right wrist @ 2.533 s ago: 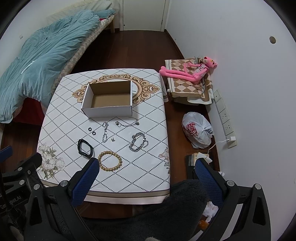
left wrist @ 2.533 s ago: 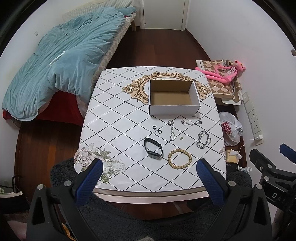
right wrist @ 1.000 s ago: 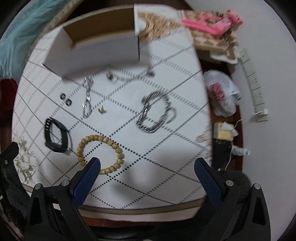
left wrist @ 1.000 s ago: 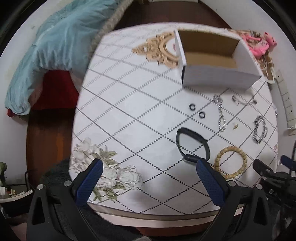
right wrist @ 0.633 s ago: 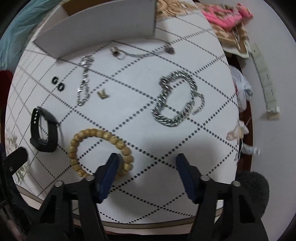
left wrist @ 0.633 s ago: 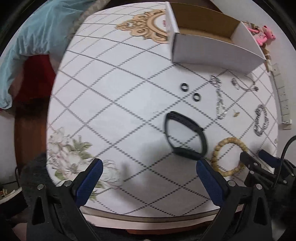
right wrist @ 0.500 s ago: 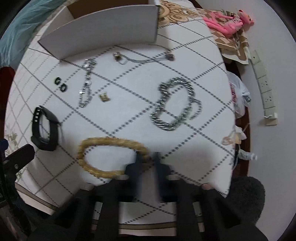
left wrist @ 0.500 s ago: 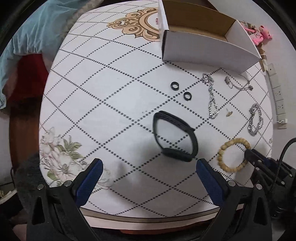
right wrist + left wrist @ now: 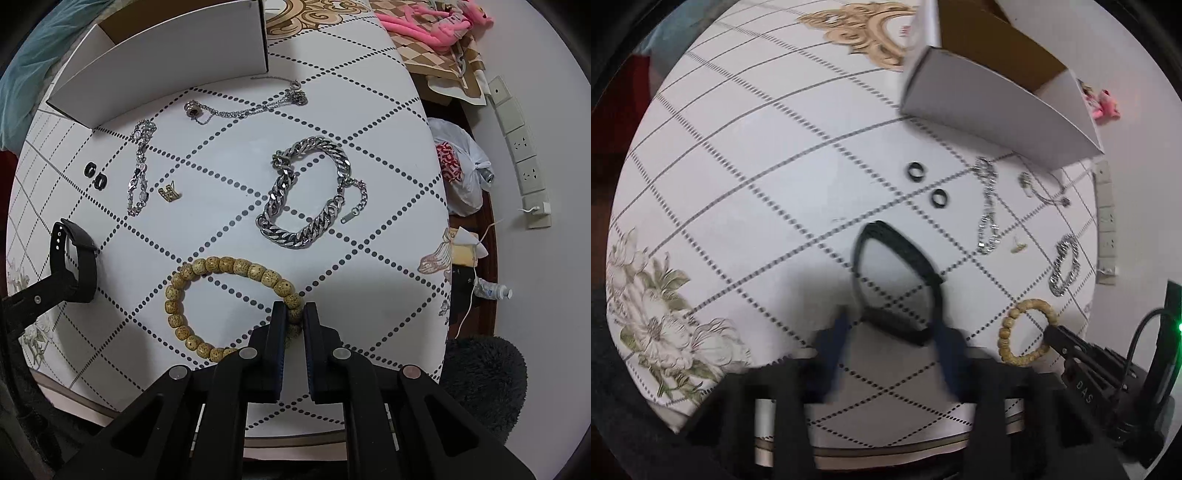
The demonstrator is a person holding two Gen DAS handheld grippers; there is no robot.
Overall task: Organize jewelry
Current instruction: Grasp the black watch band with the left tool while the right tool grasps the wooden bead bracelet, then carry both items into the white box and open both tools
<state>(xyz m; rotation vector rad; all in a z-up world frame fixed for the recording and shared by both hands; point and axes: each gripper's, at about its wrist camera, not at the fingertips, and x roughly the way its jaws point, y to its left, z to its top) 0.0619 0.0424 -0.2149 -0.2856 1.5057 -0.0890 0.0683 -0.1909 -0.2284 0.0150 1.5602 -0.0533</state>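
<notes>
My right gripper (image 9: 294, 314) is shut on the wooden bead bracelet (image 9: 207, 273), which lies on the white patterned table (image 9: 369, 155); the bracelet also shows in the left wrist view (image 9: 1008, 328). My left gripper (image 9: 892, 328) is blurred, its fingers partly closed on either side of the near end of the black wristband (image 9: 886, 266), still apart from it. The open white cardboard box (image 9: 990, 99) stands at the back. A thick silver chain bracelet (image 9: 306, 192), a thin silver bracelet (image 9: 140, 173), a necklace (image 9: 243, 107), two black rings (image 9: 94, 175) and a small gold piece (image 9: 169, 192) lie between.
The table's near edge (image 9: 332, 432) runs just under both grippers. Right of the table are a white plastic bag (image 9: 461, 166), a wall socket strip (image 9: 517, 136) and a pink plush toy (image 9: 436, 22). A blue duvet (image 9: 22, 66) lies at the left.
Both grippers came down close to the table. The right one closed on the bead bracelet. The left one's fingers narrowed from wide open around the black wristband.
</notes>
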